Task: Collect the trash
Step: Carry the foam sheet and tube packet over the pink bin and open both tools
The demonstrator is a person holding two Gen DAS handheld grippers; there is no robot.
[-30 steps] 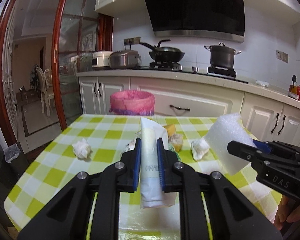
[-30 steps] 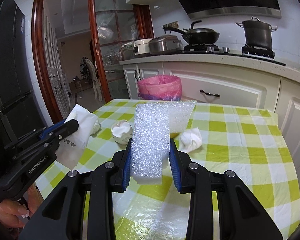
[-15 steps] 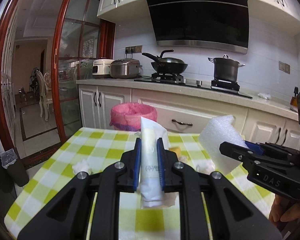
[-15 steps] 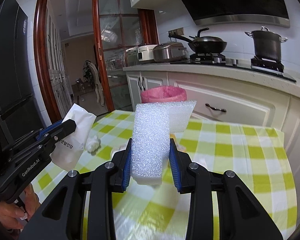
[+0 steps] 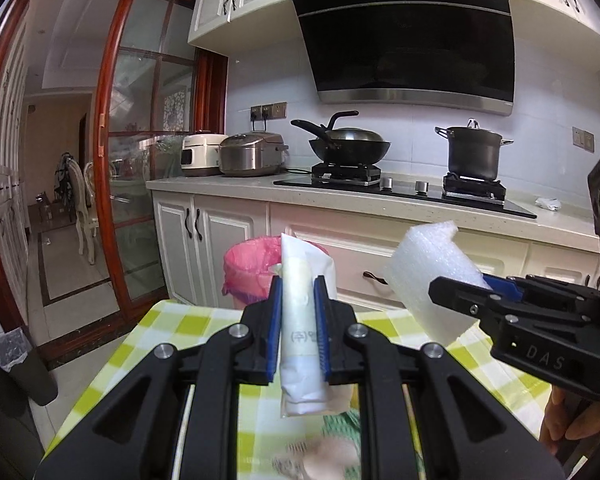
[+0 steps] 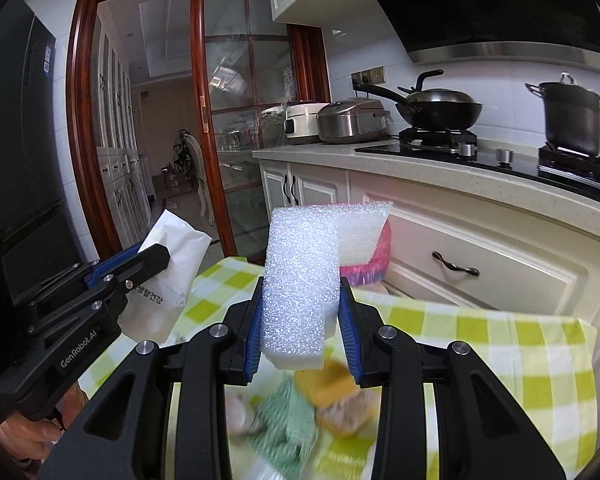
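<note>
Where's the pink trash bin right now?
The pink-lined trash bin stands on the floor beyond the table's far edge, against the white base cabinets. In the left wrist view it is dead ahead, partly hidden behind the white packet in the left gripper.

1. A table with a green-and-white checked cloth (image 6: 480,332) stands before the white cabinets (image 6: 488,256).
2. Blurred on it: green cloth (image 6: 288,420), beside it an orange-brown lump (image 6: 336,396).

Rough white foam sheet (image 6: 300,276), glossy white plastic pouch (image 5: 300,328), checked vinyl tablecloth (image 6: 500,340).
</note>
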